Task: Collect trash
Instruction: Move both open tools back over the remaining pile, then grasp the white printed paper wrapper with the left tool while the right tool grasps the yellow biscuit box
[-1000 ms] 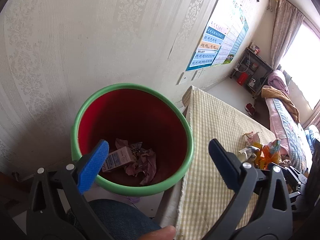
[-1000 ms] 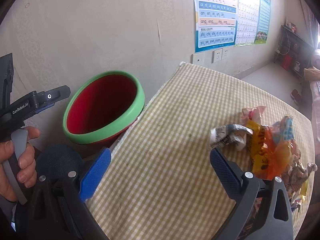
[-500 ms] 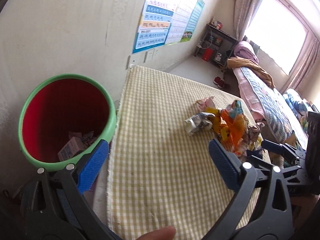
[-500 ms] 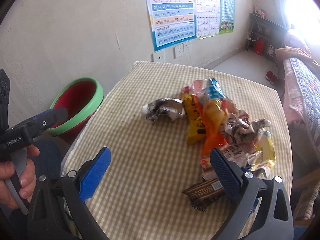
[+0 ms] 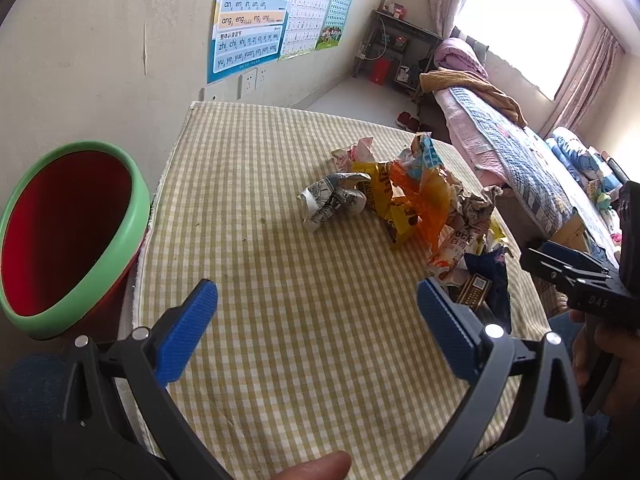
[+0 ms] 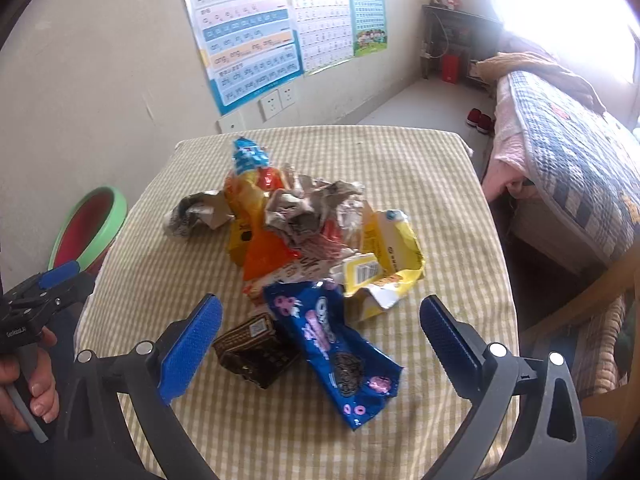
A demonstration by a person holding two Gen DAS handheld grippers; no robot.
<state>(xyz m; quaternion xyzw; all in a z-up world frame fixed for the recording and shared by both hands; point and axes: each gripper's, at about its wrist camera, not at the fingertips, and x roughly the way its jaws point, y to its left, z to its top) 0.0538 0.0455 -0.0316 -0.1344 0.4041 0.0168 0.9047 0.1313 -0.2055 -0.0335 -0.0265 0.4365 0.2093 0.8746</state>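
On the tabletop (image 6: pixel 420 184), which is covered with a soft cloth woven in small yellow and white checks, a loose heap of trash (image 6: pixel 316 240) lies toward the middle and the right side. Crumpled grey printed paper (image 5: pixel 334 202) sits at the heap's left edge, its folds sharp and irregular; beside it are glossy crinkled wrappers in orange and yellow (image 5: pixel 416 204). Nearest the right claw (image 6: pixel 318 330) lie a shiny blue cookie bag (image 6: pixel 336 344), long and flattened with pink rings printed on it, and a dark brown wrapper (image 6: pixel 252 346) with a grid pattern, touching the bag's left side. A torn yellow packet (image 6: pixel 388 260) with a barcode rests just behind the blue bag. The right claw hovers above these with its blue ribbed pads spread wide, holding nothing. The left claw (image 5: pixel 318 330) is likewise spread wide and holds nothing, poised over bare cloth near the table's front left, apart from the heap. Off the table's left edge stands a round plastic bin (image 5: pixel 116 248) with a smooth green rim and red inside, close against the pale patterned wall (image 5: pixel 100 60), where lettered posters (image 5: pixel 248 16) hang.
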